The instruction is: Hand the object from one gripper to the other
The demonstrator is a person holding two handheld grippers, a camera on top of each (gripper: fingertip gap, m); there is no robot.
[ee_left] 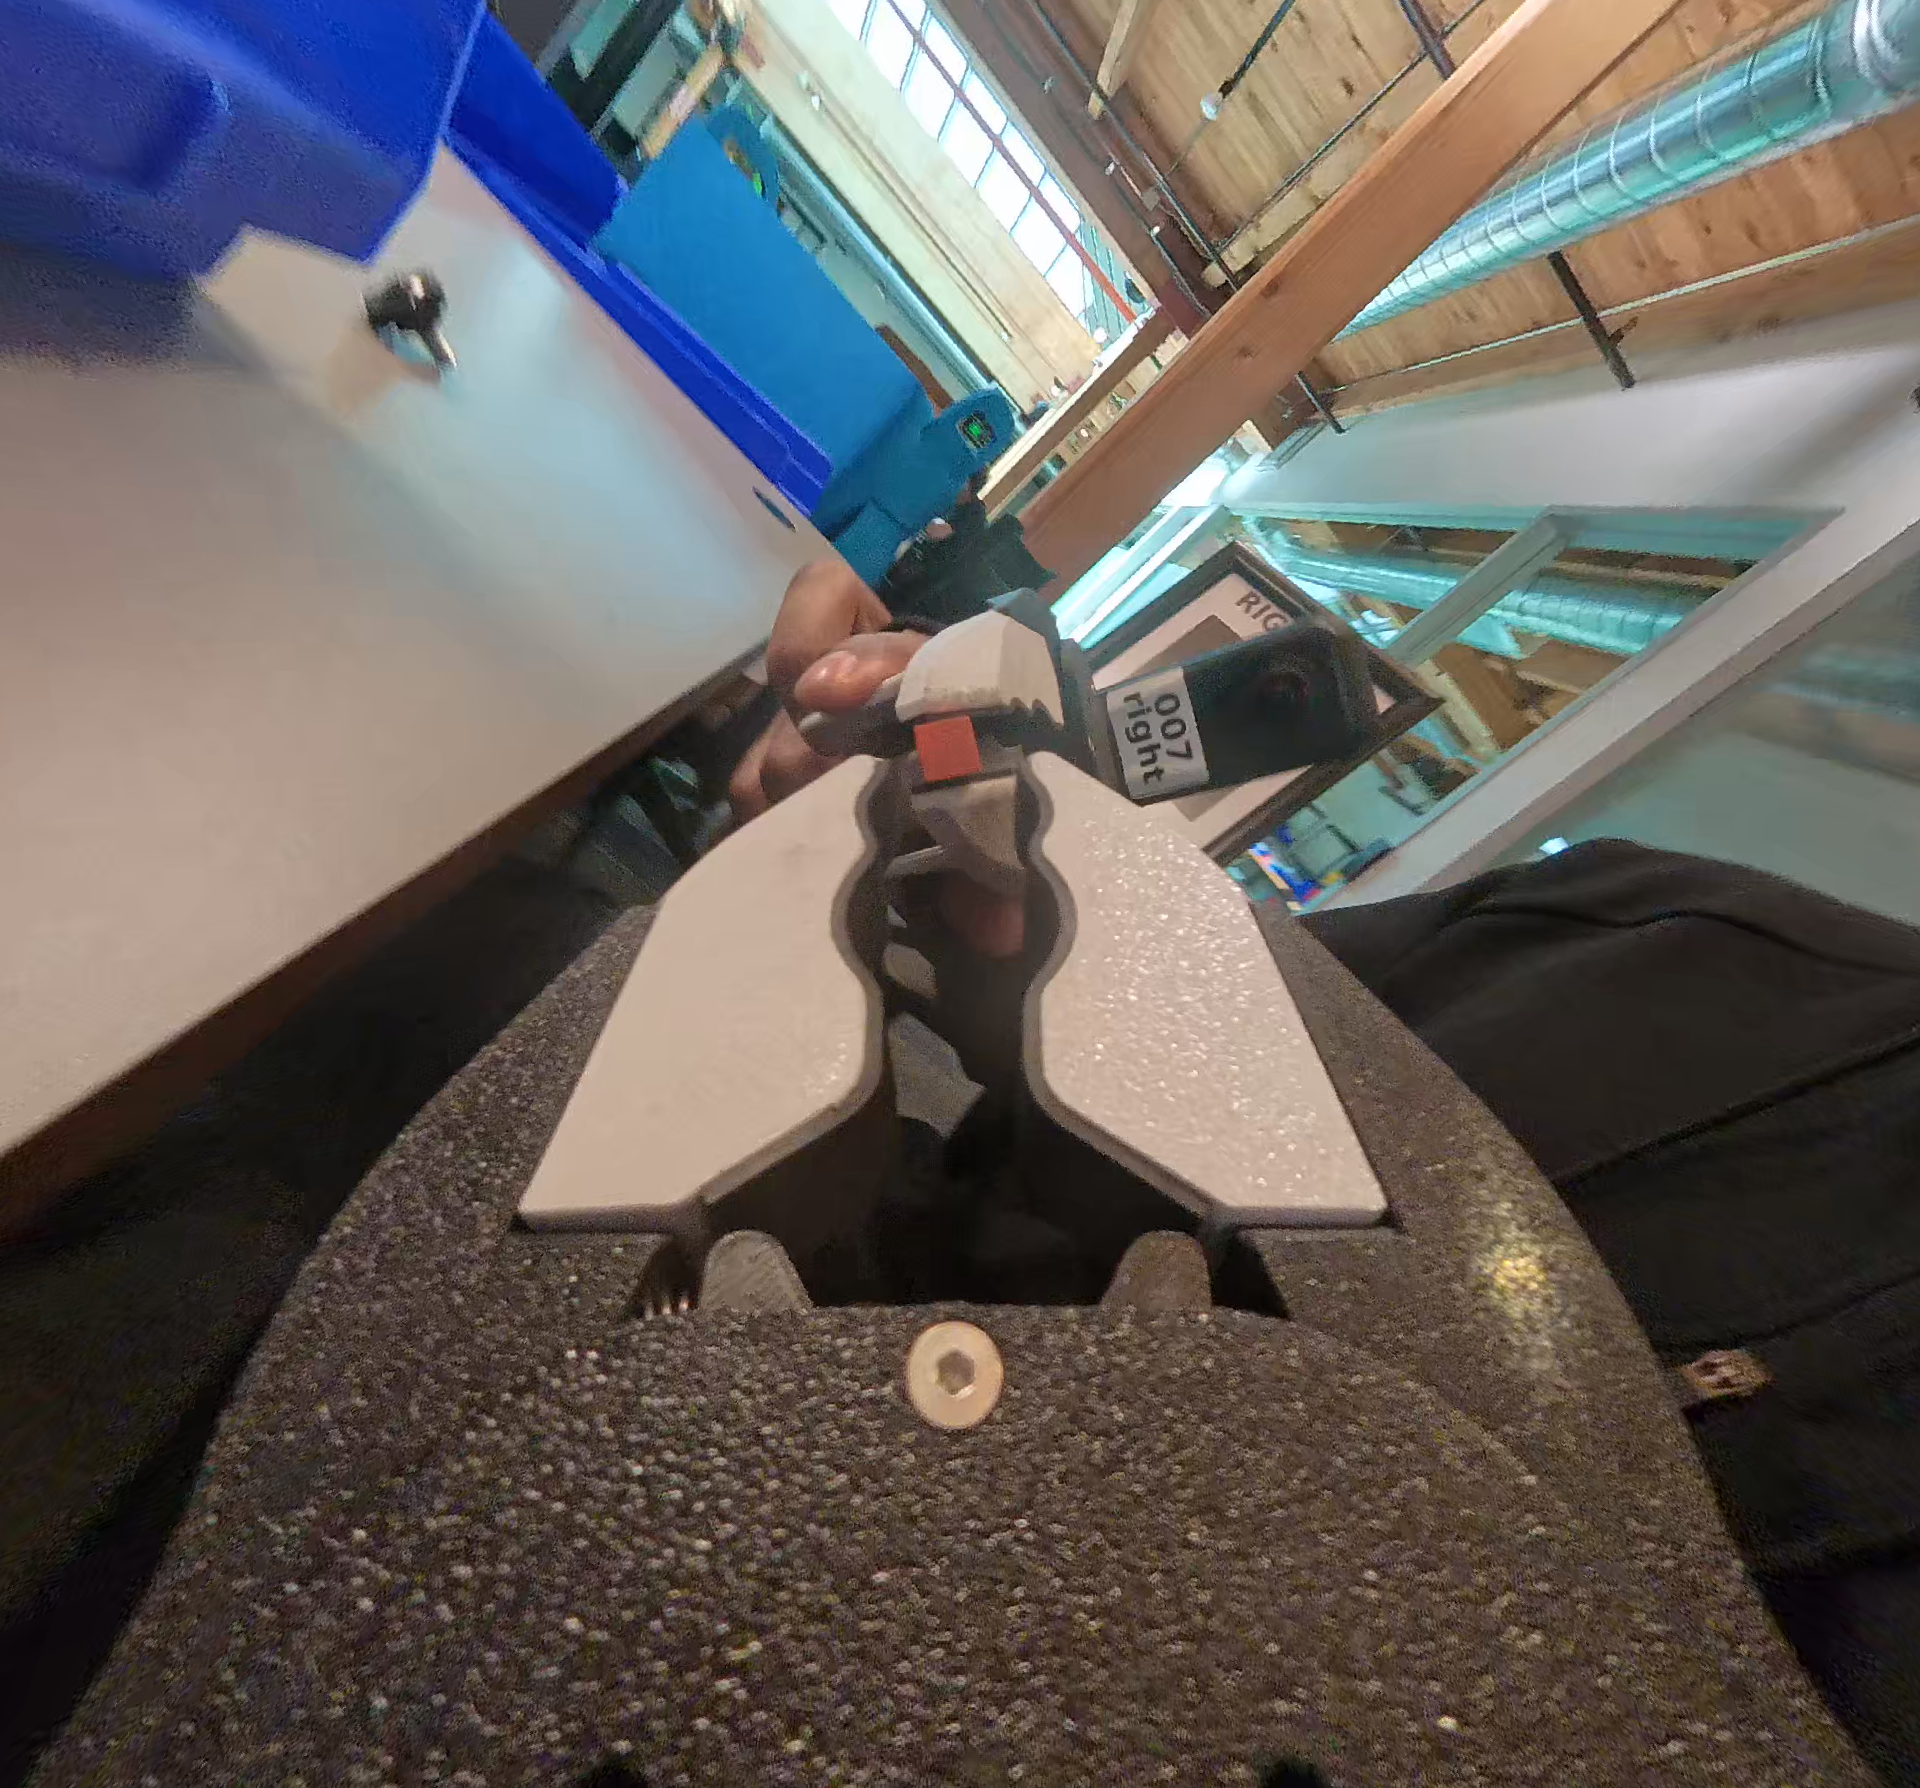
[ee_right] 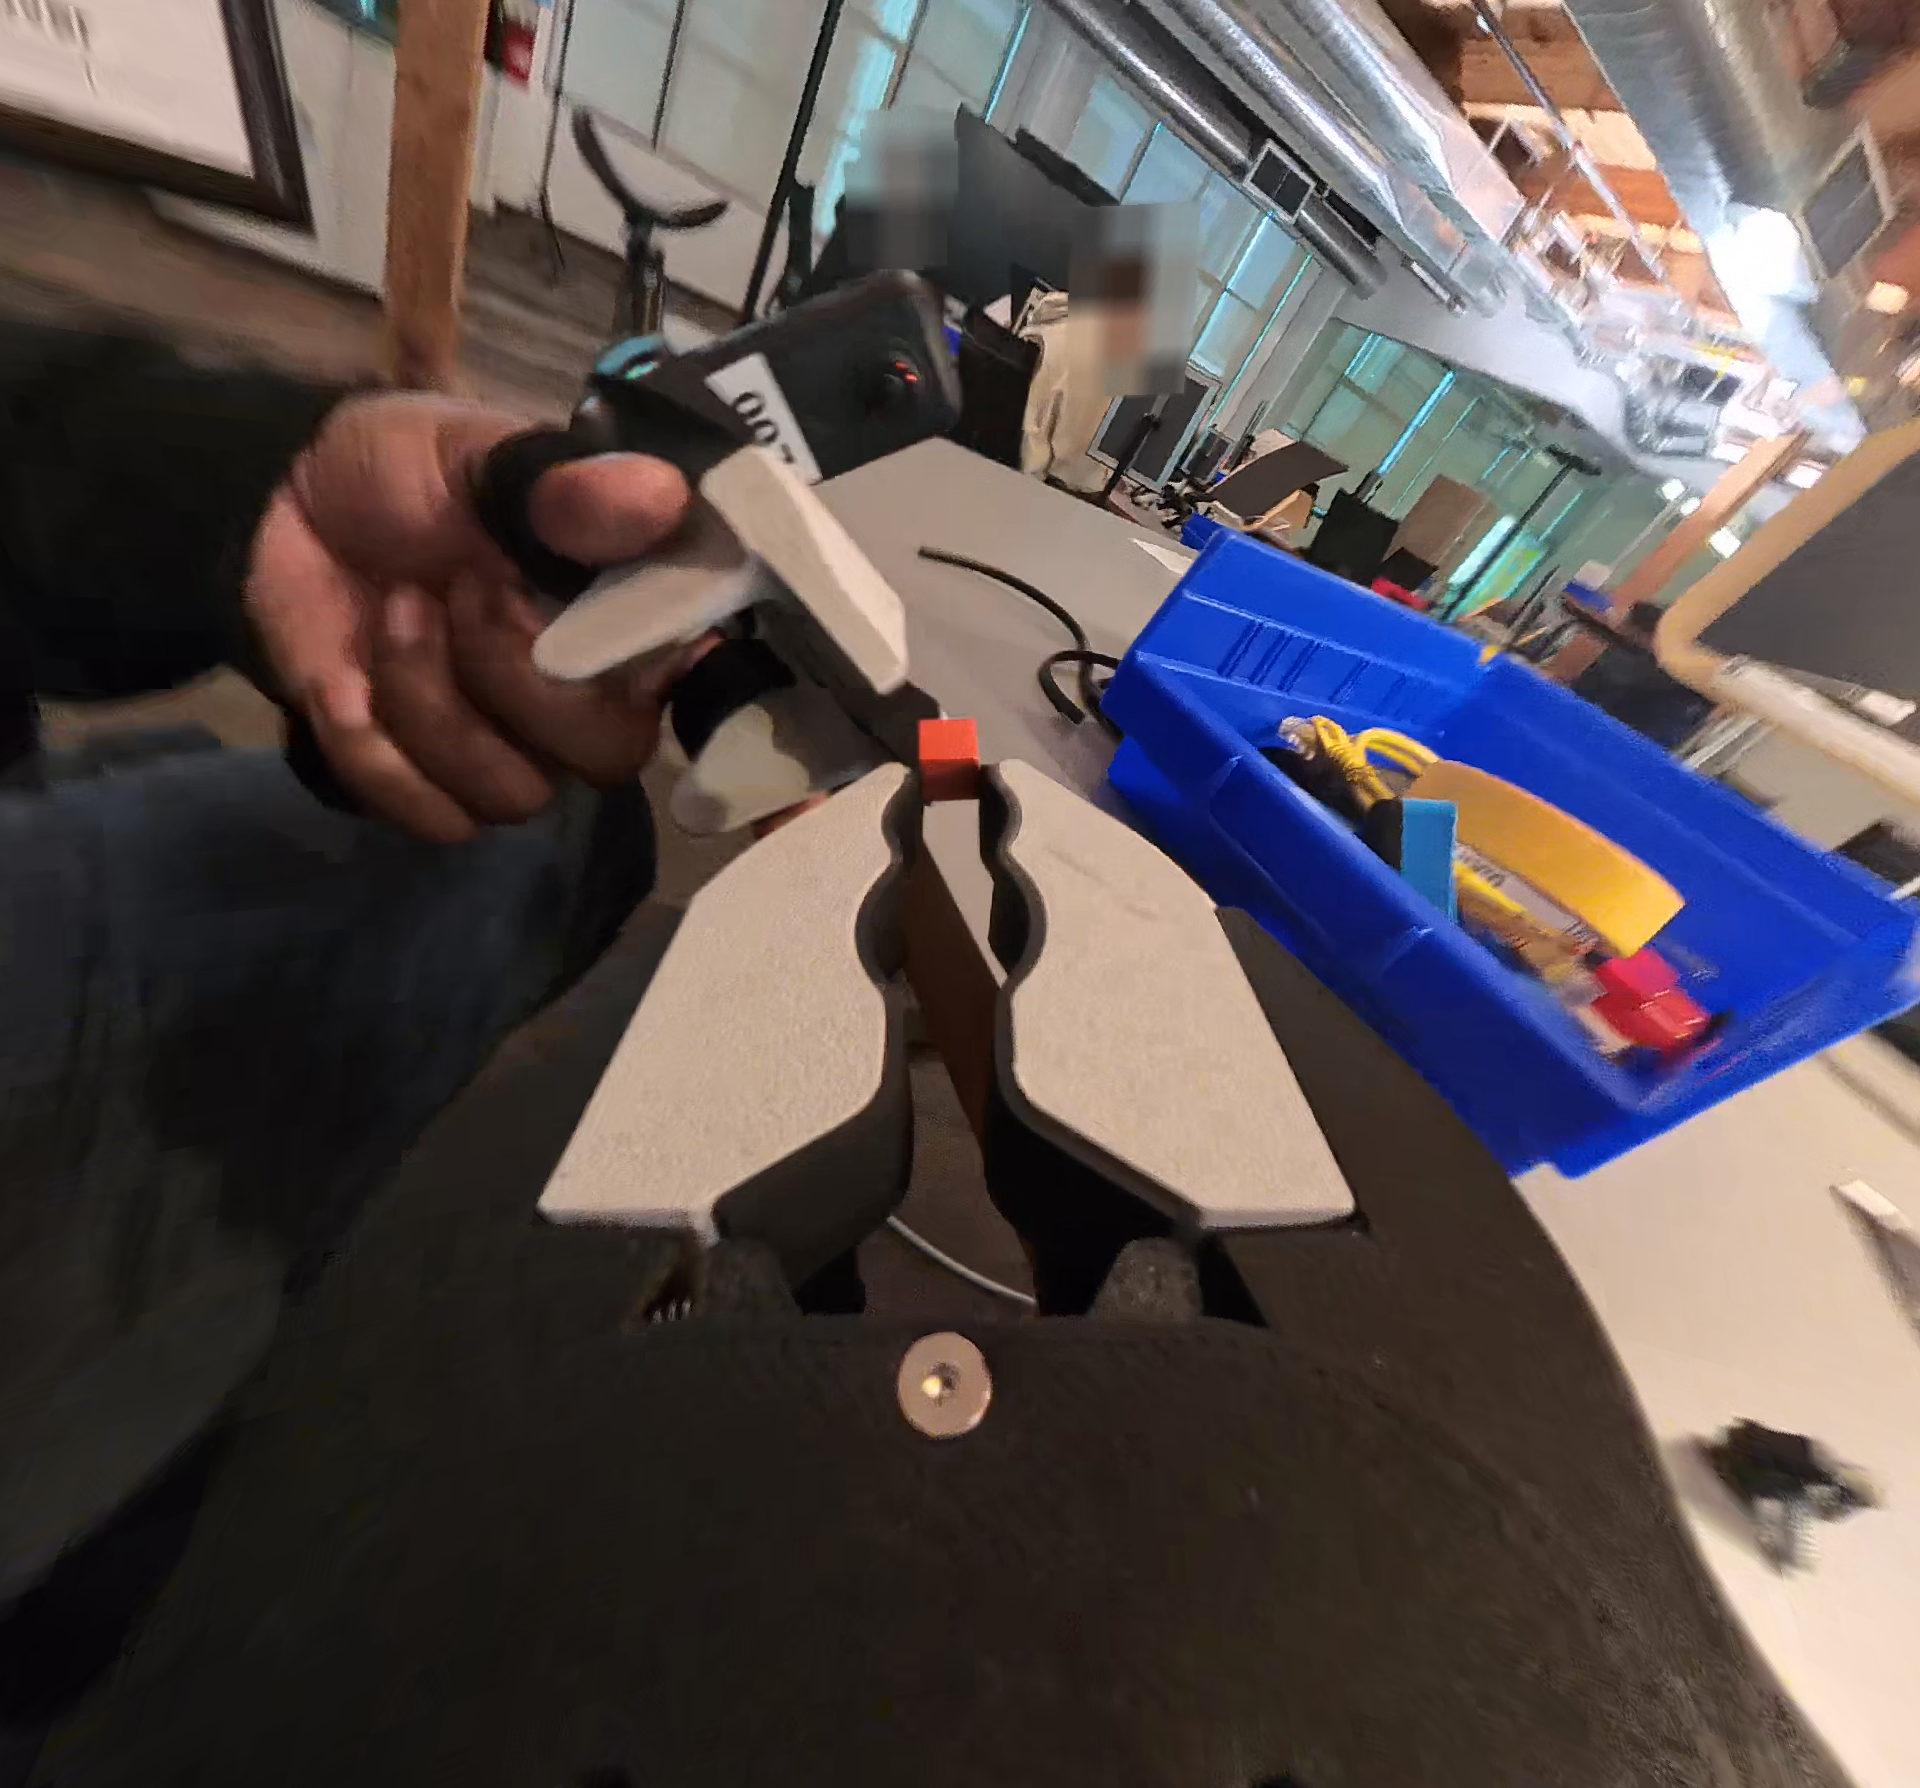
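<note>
A small red cube (ee_right: 948, 753) sits between the tips of my right gripper (ee_right: 951, 782), which is shut on it and holds it in the air over the table's near edge. My left gripper (ee_right: 852, 736), held by a hand (ee_right: 416, 595), faces it with its fingers spread around the cube from the left. In the left wrist view the cube (ee_left: 945, 749) lies just past the tips of my left gripper (ee_left: 961, 788), whose gap is wider than the cube. The right gripper (ee_left: 997, 751) clamps the cube from above and below.
A blue bin (ee_right: 1351, 689) with a yellow cable and coloured blocks stands on the grey table (ee_right: 987, 523) to the right. A black cable (ee_right: 1039, 611) lies behind it. A small black object (ee_right: 1787, 1499) lies near the right edge. Blue bins (ee_left: 208, 24) stand on the table (ee_left: 312, 543). Less than 4 cm separates the two grippers' tips.
</note>
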